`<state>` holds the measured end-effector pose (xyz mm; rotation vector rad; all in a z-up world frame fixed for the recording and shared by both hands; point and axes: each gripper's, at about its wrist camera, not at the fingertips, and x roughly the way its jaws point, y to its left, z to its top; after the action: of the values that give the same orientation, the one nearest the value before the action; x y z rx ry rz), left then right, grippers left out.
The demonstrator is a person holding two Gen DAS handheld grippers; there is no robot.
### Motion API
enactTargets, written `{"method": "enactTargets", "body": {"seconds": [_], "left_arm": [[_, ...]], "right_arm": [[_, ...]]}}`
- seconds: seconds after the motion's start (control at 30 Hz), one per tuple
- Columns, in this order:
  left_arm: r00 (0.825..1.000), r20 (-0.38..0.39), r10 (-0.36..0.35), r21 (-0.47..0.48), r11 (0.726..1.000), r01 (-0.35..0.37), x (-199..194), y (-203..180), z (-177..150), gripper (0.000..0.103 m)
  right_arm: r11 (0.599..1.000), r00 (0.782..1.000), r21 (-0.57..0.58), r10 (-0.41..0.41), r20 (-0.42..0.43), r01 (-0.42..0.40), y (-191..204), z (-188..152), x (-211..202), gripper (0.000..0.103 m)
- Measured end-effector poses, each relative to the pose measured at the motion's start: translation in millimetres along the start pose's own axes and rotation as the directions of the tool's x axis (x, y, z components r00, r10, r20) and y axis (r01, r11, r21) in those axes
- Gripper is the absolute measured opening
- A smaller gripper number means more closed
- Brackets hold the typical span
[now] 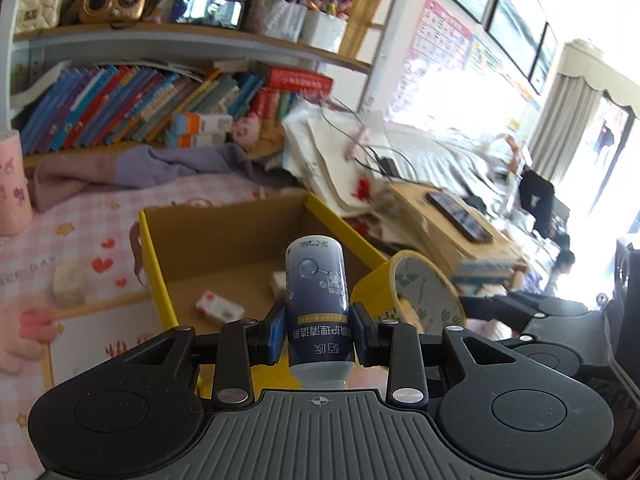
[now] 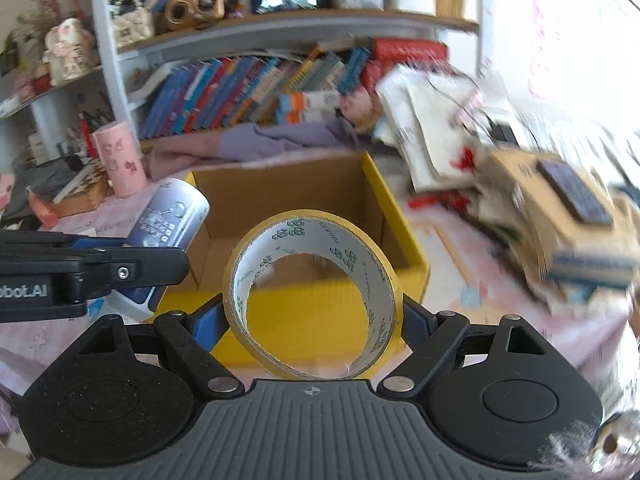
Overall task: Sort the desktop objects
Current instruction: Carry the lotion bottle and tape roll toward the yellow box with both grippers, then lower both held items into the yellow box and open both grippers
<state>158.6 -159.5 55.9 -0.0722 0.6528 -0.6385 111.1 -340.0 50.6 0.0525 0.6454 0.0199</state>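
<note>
Left claw [image 1: 318, 336] clamps a dark bottle [image 1: 316, 300], long axis pointing ahead. Right claw [image 2: 310, 320] grips a tape roll [image 2: 312, 292] across its width. The open cardboard box [image 1: 224, 248] lies just ahead, below both.

My two cameras sit close behind my fingers, look forward and down, and both see the yellow box [image 1: 248, 248] [image 2: 296, 200] and bookshelf [image 1: 160, 44] [image 2: 280, 28].

black gripper [image 1: 318, 334], blue pads [image 1: 277, 330], silver rivets, ribbed grey base
</note>
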Motion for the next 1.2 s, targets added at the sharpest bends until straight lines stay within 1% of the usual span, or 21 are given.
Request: {"method": "enactTargets", "body": {"seconds": [0.13, 0.23, 0.37, 0.5, 0.57, 0.63, 0.7, 0.77, 0.83, 0.9, 0.97, 1.0, 1.07, 1.13, 1.2], "left_arm": [[0.998, 0.028, 0.056, 0.009, 0.998, -0.057, 13.2, -0.4, 13.9, 0.032], [0.997, 0.003, 0.081, 0.025, 0.996, -0.081, 30.6, 1.6, 20.4, 0.032], [0.992, -0.071, 0.106, 0.034, 0.994, -0.104, 59.4, 8.5, 24.9, 0.032], [0.983, -0.134, 0.128, 0.062, 0.991, -0.121, 82.9, 11.3, 25.5, 0.033], [0.973, -0.17, 0.155, 0.089, 0.986, -0.142, 95.2, 13.3, 24.2, 0.032], [0.962, -0.218, 0.163, 0.1, 0.984, -0.144, 106.8, 18.2, 22.6, 0.032], [0.949, -0.267, 0.169, 0.108, 0.984, -0.144, 116.2, 21.2, 20.4, 0.032], [0.938, -0.295, 0.18, 0.142, 0.979, -0.143, 123.7, 18.2, 18.0, 0.032], [0.927, -0.321, 0.192, 0.175, 0.974, -0.141, 132.1, 15.0, 14.7, 0.032], [0.915, -0.351, 0.198, 0.181, 0.973, -0.141, 140.1, 14.8, 10.6, 0.031], [0.907, -0.37, 0.201, 0.172, 0.974, -0.145, 144.6, 16.6, 7.0, 0.031], [0.904, -0.377, 0.201, 0.165, 0.975, -0.148, 145.1, 18.0, 5.0, 0.031], [0.905, -0.378, 0.195, 0.145, 0.978, -0.151, 144.0, 20.5, 3.5, 0.031], [0.905, -0.373, 0.206, 0.146, 0.976, -0.162, 143.7, 20.8, 2.7, 0.031], [0.904, -0.372, 0.213, 0.146, 0.975, -0.169, 145.2, 20.4, 3.0, 0.031]], "right_arm": [[0.995, 0.999, -0.091, 0.041, 0.035, -0.037, -8.6, 20.9, 15.6, 0.084], [0.981, 0.996, -0.18, 0.078, 0.035, -0.071, -13.9, 36.8, 36.1, 0.084], [0.948, 0.992, -0.293, 0.122, -0.024, -0.124, -17.0, 50.3, 69.7, 0.084], [0.898, 0.98, -0.396, 0.153, -0.123, -0.19, -14.5, 55.3, 105.2, 0.084], [0.869, 0.97, -0.439, 0.162, -0.182, -0.227, -12.2, 57.0, 122.4, 0.084], [0.832, 0.956, -0.489, 0.156, -0.247, -0.262, -9.8, 56.7, 140.0, 0.084], [0.796, 0.939, -0.524, 0.153, -0.309, -0.302, -8.8, 55.8, 157.0, 0.084], [0.761, 0.92, -0.557, 0.131, -0.368, -0.331, -6.0, 55.7, 172.4, 0.084], [0.727, 0.896, -0.577, 0.121, -0.426, -0.373, -2.8, 53.8, 184.0, 0.085], [0.691, 0.891, -0.612, 0.104, -0.443, -0.385, 2.2, 52.8, 188.5, 0.085], [0.636, 0.875, -0.65, 0.087, -0.475, -0.416, 8.9, 49.4, 193.6, 0.085], [0.626, 0.869, -0.655, 0.077, -0.489, -0.424, 9.4, 47.7, 197.8, 0.085], [0.607, 0.849, -0.654, 0.068, -0.524, -0.452, 12.5, 44.9, 205.0, 0.085], [0.601, 0.839, -0.651, 0.059, -0.541, -0.463, 13.8, 43.4, 209.1, 0.085], [0.592, 0.833, -0.652, 0.06, -0.55, -0.473, 14.2, 42.9, 210.1, 0.085]]}}
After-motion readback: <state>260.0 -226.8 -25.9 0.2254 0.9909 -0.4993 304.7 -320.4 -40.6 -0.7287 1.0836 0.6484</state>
